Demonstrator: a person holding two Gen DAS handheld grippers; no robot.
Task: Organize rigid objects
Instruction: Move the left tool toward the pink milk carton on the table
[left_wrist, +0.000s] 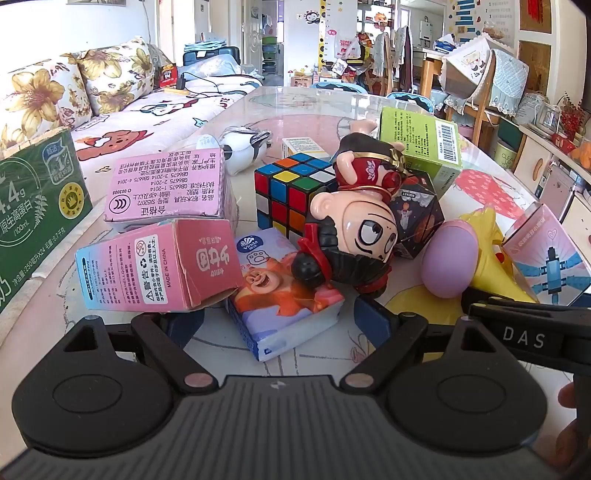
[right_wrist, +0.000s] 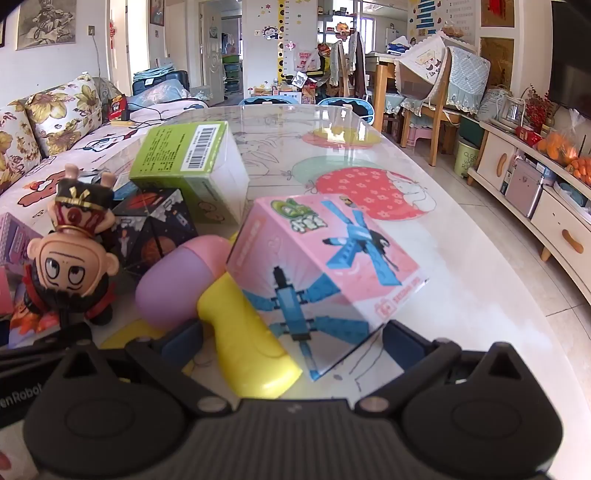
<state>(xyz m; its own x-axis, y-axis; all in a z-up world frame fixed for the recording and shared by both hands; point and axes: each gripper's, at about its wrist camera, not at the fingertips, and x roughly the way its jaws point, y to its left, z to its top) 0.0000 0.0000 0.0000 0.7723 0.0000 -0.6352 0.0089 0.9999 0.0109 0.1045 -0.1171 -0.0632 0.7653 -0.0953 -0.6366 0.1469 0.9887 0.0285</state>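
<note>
Glossy table (right_wrist: 424, 236), boxes (right_wrist: 325, 266), figurine (left_wrist: 354, 225), puzzle cube (left_wrist: 291, 188)

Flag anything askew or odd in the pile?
Cartoon figurine lies upside down, head toward the cameras, feet up, leaning on the Rubik's cube. Pink box is tipped on an edge against the yellow toy. No spills or visible damage.

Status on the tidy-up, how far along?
Done: nothing visibly sorted. The figurine, Rubik's cube and pink box lie in one jumbled pile. In hand: nothing; left hand-held gripper and right hand-held gripper are open. Left: everything.
</note>
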